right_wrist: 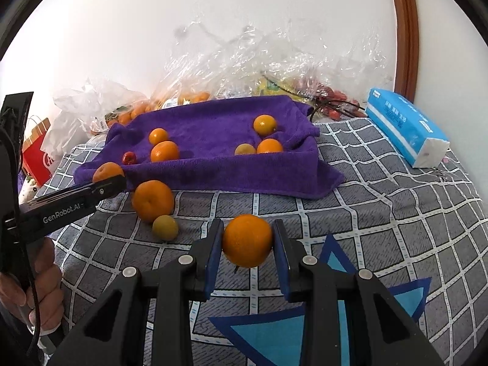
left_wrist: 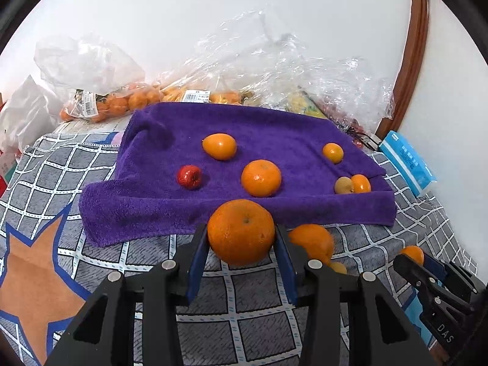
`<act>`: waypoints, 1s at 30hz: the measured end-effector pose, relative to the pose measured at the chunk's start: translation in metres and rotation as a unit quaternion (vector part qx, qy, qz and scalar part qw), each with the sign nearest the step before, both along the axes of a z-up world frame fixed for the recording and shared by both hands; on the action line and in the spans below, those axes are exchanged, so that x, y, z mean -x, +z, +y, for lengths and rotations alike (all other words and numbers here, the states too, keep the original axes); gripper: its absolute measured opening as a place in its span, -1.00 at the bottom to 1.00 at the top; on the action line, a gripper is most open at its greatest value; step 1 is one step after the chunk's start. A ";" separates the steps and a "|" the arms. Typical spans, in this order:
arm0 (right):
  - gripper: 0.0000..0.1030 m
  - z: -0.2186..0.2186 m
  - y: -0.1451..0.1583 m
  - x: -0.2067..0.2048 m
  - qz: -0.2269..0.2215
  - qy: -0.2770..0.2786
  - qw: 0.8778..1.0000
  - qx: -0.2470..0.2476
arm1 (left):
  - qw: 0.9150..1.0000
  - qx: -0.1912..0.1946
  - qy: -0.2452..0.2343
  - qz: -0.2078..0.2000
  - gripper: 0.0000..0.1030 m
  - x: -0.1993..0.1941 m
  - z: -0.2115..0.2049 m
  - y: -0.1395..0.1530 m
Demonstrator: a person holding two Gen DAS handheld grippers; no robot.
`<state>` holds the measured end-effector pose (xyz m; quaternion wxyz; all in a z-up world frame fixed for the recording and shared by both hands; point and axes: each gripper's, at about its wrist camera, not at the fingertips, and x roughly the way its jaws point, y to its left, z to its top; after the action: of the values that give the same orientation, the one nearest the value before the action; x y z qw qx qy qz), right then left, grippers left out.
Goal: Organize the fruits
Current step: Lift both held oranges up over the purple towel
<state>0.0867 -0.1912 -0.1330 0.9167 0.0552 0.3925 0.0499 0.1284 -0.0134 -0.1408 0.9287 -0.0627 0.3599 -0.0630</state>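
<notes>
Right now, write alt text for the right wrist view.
The right gripper clamps an orange above a grey checked tablecloth. Beyond lies a purple towel holding six small fruits, while a mandarin and a yellow-green fruit sit loose beside the left gripper.

Left tool (left_wrist: 241, 238), right tool (right_wrist: 247, 242): each clamped.

Oranges (left_wrist: 241, 231) (right_wrist: 247, 240) gripped; rest on towel (left_wrist: 152, 213)

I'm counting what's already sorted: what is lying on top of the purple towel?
On the purple towel lie six fruits: four orange citrus, one small red fruit and one yellowish-green fruit. What the towel covers underneath cannot be seen.
</notes>
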 end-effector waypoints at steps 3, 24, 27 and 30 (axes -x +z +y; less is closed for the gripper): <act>-0.38 0.001 0.002 0.002 -0.004 -0.005 1.000 0.004 | 1.000 0.000 -0.001 -0.004 -0.21 0.002 0.000 0.002; -0.38 0.007 0.046 0.008 -0.024 0.002 1.000 0.003 | 1.000 -0.007 0.028 0.010 -0.21 0.022 0.007 0.028; -0.38 0.009 0.058 0.008 -0.027 0.003 1.000 0.011 | 0.999 -0.009 0.027 0.015 -0.21 0.029 0.007 0.037; -0.38 0.009 0.071 0.007 -0.028 0.005 1.000 0.014 | 0.999 -0.013 0.030 0.028 -0.21 0.032 0.008 0.045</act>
<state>0.0793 -0.1819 -0.0625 0.9277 0.0394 0.3677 0.0501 0.0962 -0.0057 -0.0953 0.9206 -0.0632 0.3843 -0.0292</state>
